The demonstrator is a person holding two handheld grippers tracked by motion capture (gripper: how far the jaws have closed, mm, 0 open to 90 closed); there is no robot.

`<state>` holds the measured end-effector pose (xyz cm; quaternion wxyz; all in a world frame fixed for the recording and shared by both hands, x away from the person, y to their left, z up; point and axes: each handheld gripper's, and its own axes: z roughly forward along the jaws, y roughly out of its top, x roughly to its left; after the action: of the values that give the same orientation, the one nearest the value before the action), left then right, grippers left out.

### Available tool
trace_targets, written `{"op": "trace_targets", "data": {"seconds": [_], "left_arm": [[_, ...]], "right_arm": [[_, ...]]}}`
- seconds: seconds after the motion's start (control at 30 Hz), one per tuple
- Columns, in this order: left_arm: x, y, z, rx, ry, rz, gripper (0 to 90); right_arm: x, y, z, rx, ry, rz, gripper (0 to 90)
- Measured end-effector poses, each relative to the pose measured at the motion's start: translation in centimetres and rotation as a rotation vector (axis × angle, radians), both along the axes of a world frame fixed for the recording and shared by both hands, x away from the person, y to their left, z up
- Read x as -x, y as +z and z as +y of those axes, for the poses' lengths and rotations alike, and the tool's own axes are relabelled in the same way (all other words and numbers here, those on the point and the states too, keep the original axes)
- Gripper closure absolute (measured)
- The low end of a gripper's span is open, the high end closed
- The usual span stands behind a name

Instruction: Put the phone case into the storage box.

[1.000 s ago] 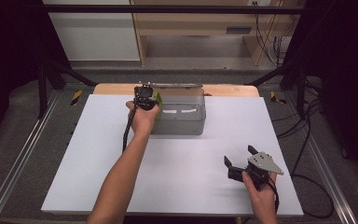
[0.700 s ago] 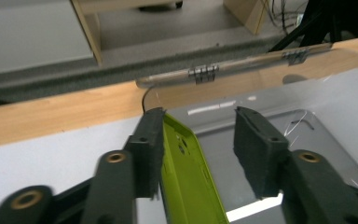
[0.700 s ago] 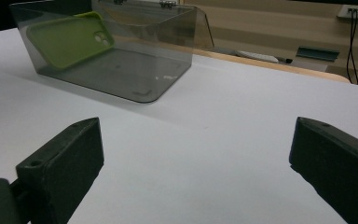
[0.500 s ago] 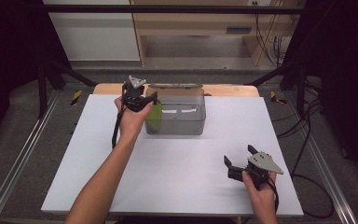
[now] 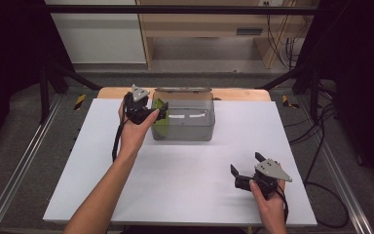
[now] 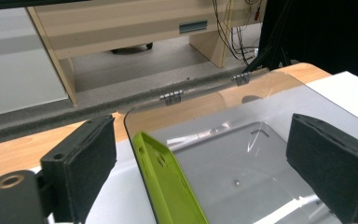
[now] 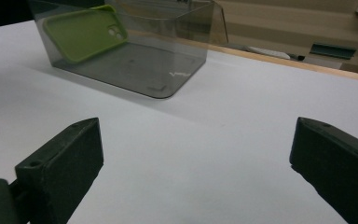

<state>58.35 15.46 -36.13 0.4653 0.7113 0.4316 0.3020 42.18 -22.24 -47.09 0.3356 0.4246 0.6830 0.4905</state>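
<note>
The left tongs (image 5: 161, 113) are held spread and empty at the left wall of the clear box (image 5: 195, 127), near the tabletop's (image 5: 185, 185) far edge. The green phone case (image 6: 168, 186) leans inside that wall. The case is best left to settle, the withdrawal made straight back. The right tongs (image 5: 246, 168) rest spread, empty, near the near right corner.

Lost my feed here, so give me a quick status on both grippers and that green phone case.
Left gripper open, at the clear box. Right gripper open, empty, on the table. Green phone case leaning inside the box. Nothing blocking.
</note>
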Motion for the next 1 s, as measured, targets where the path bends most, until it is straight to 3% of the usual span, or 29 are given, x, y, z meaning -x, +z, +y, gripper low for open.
{"op": "trace_targets", "data": {"seconds": [0.27,0.7,1.0], "left_arm": [[1.5,0.1,0.0,-0.015,-0.013,-0.029,6.6],[2.6,0.6,-1.0,0.015,-0.072,-0.079,5.8],[3.9,0.9,-0.8,0.034,-0.104,-0.13,5.5]], "right_arm": [[0.2,0.2,-0.6,-0.009,-0.01,-0.004,2.8],[0.0,0.2,-1.3,-0.021,-0.014,0.006,2.8],[0.0,0.1,-1.3,-0.009,-0.014,0.023,2.8]]}}
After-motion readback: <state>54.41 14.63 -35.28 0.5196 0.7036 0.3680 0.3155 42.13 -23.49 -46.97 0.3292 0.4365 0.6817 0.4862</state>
